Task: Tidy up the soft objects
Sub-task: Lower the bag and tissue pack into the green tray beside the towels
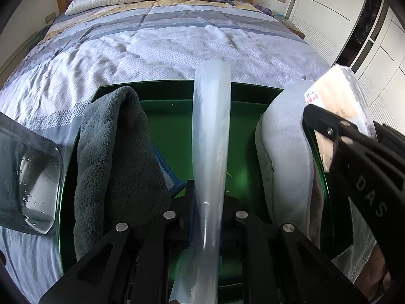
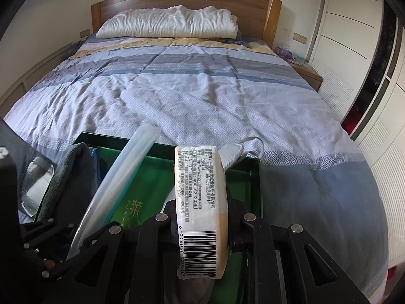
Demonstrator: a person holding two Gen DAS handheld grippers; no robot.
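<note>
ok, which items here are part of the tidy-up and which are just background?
In the job:
- green box
- grey towel in box
- pale pad in box
- clear sleeve, in left gripper
- tissue pack, in right gripper

Just lying about:
- quilt
- pillow
- clear tub
- wardrobe

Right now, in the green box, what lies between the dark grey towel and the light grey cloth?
In the left wrist view, the translucent pouch held by the left claw stands between towel and cloth, over bare box floor.
</note>
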